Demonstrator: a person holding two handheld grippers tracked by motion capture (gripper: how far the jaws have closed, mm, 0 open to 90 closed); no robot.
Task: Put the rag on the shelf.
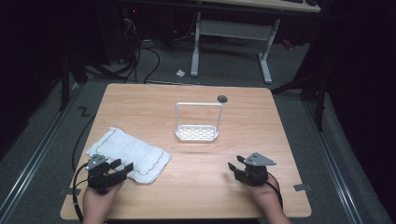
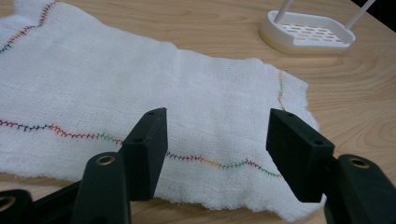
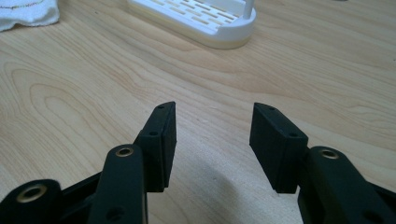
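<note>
Cloth (image 1: 129, 155) flat left of rack (image 1: 197, 122); left gripper (image 2: 217, 140) jaws spread over cloth's near edge, likely lining up pinch; right gripper (image 3: 212, 140) agape, empty, near rack.

I work at a light wooden table with rounded corners (image 1: 261, 140), which has a small dark round hole (image 1: 222, 98) near its far edge. It stands on grey carpeted floor (image 1: 299, 84). Beyond my table stands a white metal desk frame with two feet (image 1: 232, 32) under a pale wooden top. Black cables (image 1: 135, 60) trail across the floor at far left. A small white scrap (image 1: 180, 73) lies there. The room around is dark.
</note>
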